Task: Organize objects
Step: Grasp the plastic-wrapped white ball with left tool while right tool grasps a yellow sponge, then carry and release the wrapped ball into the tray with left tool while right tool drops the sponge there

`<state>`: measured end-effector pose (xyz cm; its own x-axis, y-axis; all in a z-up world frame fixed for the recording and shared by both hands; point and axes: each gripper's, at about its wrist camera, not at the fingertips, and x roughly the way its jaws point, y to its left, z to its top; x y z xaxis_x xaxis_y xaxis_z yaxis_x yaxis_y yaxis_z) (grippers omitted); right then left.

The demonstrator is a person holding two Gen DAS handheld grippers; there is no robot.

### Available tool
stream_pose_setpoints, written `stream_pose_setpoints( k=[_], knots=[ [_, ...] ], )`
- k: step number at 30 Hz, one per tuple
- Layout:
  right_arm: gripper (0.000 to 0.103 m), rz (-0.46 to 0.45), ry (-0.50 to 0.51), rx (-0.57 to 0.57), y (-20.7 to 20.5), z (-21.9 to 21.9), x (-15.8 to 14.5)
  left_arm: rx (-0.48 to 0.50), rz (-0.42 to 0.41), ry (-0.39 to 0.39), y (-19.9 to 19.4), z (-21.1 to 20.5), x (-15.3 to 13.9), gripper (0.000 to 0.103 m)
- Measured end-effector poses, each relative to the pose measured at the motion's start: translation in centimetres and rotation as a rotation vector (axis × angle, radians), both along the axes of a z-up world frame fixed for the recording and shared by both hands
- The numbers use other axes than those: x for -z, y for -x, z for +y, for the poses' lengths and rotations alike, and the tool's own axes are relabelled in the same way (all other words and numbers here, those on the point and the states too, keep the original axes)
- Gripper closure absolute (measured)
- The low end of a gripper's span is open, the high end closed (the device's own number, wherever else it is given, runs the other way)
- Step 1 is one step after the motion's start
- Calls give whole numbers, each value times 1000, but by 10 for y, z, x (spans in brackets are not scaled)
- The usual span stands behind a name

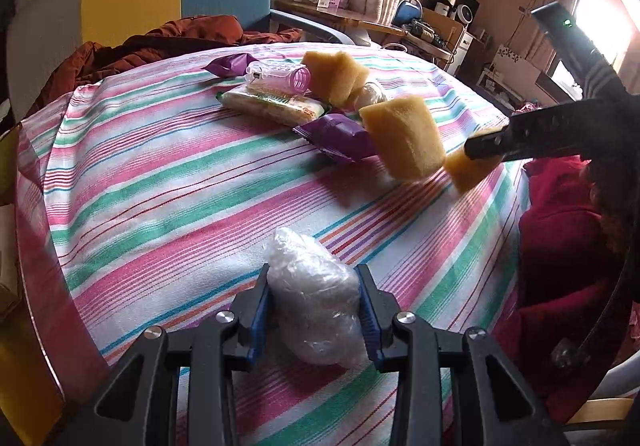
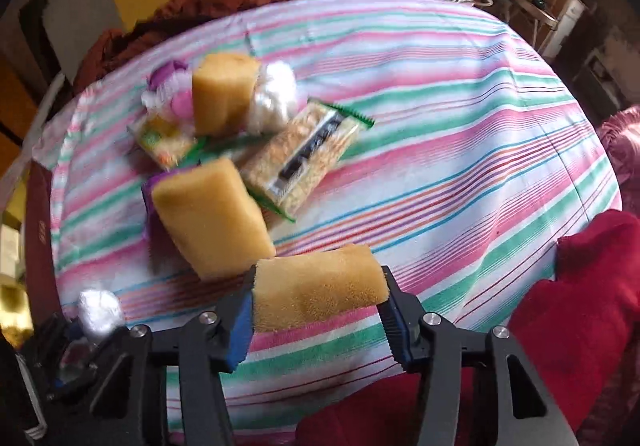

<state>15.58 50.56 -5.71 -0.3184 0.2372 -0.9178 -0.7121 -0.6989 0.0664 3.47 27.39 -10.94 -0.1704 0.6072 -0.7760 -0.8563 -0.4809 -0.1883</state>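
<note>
— While sorting is barely begun, holding two items. Left gripper pinching a plastic-wrapped bundle at 6 o'clock, above the striped cloth.

— Right gripper clamped on a yellow sponge, porous, slightly squashed.

— Left to sort, toward 12 o'clock: two more sponges, snack packets, a pink roller, all heaped together.
</note>
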Motion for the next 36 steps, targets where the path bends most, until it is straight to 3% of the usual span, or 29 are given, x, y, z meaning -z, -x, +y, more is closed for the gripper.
stream_pose_setpoints(
  k=[4,11,16,19,23,28,32,36],
  knots=[
    [48,114,-34,15,-12,-3,-20,-3,12,-36,-5,-9,-15,65],
    [47,257,-125,5,-14,-18,-69,-56,88,-166,-10,-45,-76,65],
    [45,369,-93,-154,15,-54,-94,-204,91,-218,7,-92,-102,65],
    [45,417,-6,-282,44,-82,-97,-323,119,-230,23,-129,-113,65],
    [45,423,68,-477,88,-143,-93,-491,185,-203,48,-177,-122,65],
    [45,407,122,-681,131,-219,-86,-714,162,-148,88,-241,-111,65],
    [45,358,129,-810,161,-275,-71,-790,149,-77,107,-265,-96,64],
    [41,295,152,-887,180,-312,-50,-816,130,-56,114,-277,-85,62]
  ],
)
